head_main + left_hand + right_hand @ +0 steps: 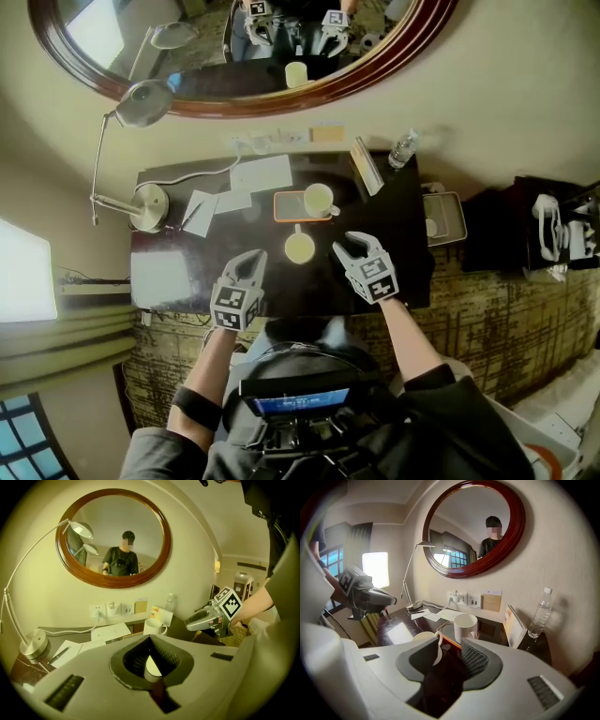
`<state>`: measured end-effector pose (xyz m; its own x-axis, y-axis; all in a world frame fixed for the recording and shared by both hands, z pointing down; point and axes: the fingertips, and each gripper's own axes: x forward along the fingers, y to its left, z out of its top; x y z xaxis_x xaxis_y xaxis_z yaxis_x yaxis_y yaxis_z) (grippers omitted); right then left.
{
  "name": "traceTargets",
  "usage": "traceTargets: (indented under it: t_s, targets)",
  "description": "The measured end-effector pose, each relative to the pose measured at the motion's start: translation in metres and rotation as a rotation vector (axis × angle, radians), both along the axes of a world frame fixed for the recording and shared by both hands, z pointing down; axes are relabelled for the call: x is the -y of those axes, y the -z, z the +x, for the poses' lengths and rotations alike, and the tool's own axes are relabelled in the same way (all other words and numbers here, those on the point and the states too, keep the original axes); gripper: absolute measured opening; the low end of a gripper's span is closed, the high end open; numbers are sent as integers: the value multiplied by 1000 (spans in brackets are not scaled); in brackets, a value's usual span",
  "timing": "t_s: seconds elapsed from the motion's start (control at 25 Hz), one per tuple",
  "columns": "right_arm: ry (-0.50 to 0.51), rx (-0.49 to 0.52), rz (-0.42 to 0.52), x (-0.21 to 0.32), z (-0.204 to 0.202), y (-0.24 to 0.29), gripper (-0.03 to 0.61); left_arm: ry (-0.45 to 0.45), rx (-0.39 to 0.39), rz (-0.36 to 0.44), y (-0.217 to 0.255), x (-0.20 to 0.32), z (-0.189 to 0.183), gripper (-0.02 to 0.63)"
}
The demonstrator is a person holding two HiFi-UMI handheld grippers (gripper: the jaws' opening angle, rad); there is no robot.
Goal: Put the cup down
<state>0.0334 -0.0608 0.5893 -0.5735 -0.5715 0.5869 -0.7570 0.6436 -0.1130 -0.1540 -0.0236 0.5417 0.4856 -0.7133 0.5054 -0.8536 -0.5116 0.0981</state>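
A pale cup [299, 247] stands on the dark table [187, 272], just in front of an orange tray [284, 208] that carries a second white mug [318, 199]. My right gripper [349, 246] is to the cup's right with its jaws apart. In the right gripper view the cup [425, 640] shows beside the left jaw, outside the gap of the gripper [447, 651], and nothing is held. My left gripper [251, 258] is shut and empty, to the cup's left. Through its closed jaws [151, 643] part of the cup [151, 668] is visible.
A desk lamp [145, 202] and loose papers [258, 175] occupy the table's back left. A card stand [367, 167] and a water bottle [403, 148] are at the back right. A round mirror [375, 66] hangs above wall sockets [112, 609].
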Motion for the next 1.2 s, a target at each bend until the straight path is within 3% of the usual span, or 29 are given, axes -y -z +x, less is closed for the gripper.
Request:
traceTargets:
  t_s: [0.2, 0.32, 0.4, 0.8, 1.2]
  targets:
    - [14, -20, 8, 28, 2, -13, 352, -5, -10, -12, -1, 13, 9, 2]
    - [52, -46, 29, 46, -5, -20, 438, 8, -11, -20, -7, 21, 10, 2]
    - [75, -64, 29, 58, -9, -31, 462, 21, -10, -23, -13, 27, 10, 2]
    - [142, -48, 64, 113, -38, -71, 489, 69, 2, -6, -47, 43, 6, 2]
    - [207, -59, 110, 132, -59, -83, 466, 124, -26, -84, -49, 38, 11, 2]
